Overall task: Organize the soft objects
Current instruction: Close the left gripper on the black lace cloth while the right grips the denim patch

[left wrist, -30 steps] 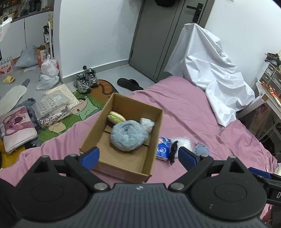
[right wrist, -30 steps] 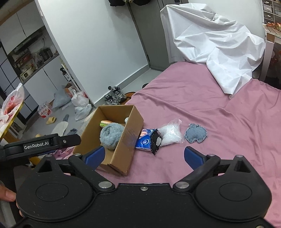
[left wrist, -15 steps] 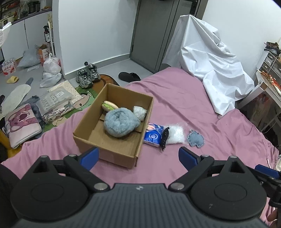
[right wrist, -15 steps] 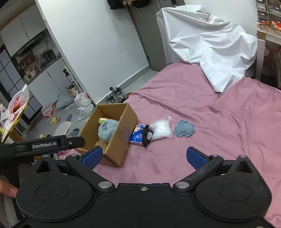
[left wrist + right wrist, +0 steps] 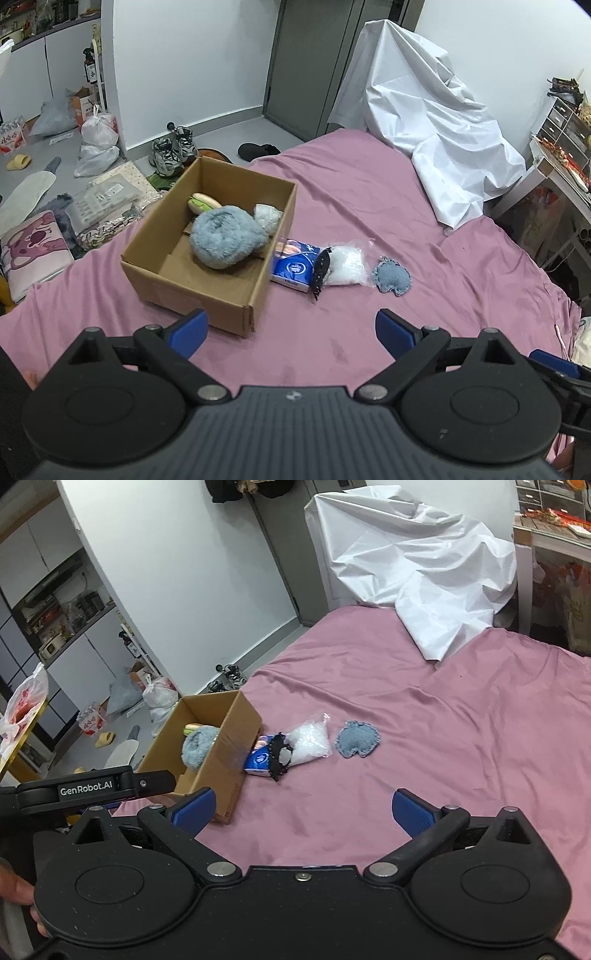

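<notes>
Two grippers are hovering over the pink bedsheet [image 5: 369, 192]: the left gripper [image 5: 291, 330] and the right gripper [image 5: 303, 810] are both standing wide apart, gripping nothing. Just beyond them a cardboard box [image 5: 207, 291] is sitting on the sheet, holding a fluffy blue plush [image 5: 227, 242], a white bundle [image 5: 267, 218] and what may be a toy sandwich [image 5: 203, 202]. Beside the box a blue tissue pack [image 5: 293, 267], a black lace piece [image 5: 320, 271], a clear white bag [image 5: 347, 266] and a blue knitted patch [image 5: 392, 276] are lying in a row. Farther back, a white sheet [image 5: 424, 122] is draping over something.

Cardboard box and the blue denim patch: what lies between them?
A blue tissue pack, black lace piece and clear plastic bag, in both views.
</notes>
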The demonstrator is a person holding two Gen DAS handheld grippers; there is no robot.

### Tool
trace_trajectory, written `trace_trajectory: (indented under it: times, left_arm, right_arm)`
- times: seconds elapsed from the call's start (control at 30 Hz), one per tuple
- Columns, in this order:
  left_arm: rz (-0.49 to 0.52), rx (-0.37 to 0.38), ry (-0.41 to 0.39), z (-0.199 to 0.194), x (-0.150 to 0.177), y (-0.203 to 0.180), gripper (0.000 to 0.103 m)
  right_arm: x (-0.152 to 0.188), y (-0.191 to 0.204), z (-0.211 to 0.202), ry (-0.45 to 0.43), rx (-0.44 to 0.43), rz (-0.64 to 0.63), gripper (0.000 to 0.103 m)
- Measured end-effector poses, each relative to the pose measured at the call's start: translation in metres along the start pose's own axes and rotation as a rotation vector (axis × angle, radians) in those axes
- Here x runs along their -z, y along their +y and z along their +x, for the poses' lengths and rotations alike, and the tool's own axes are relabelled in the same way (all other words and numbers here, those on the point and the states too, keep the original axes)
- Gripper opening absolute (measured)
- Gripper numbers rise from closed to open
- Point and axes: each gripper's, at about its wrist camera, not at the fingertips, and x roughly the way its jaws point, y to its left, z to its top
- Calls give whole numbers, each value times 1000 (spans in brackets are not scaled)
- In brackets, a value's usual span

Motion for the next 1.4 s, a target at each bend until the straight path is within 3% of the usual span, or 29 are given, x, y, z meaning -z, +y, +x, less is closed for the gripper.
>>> trace_trajectory:
  times: [0.5,0.8,0.87,1.07,1.2,1.4]
  left_arm:
    - [-48,19,-43,30,2,-13,95]
    - [-41,68,-42,62,1,-28,92]
    - [-42,65,-31,71,0,-30,89]
    - [-70,83,-46,96,-3,-35,71]
    - [-94,50,-51,114,-7,-35,60]
    - [-111,46,-23,143,-12,-37,51]
  right_arm:
    - [0,-34,31,24,-11,89,103]
    - [-8,-58,56,9,10,158,100]
    - [-11,-63,65,22,6,169,93]
    - [-20,-74,90,51,-1,202,86]
    - [-25,-83,108,62,2,252,77]
    - [-25,-96,139,101,-9,343,68]
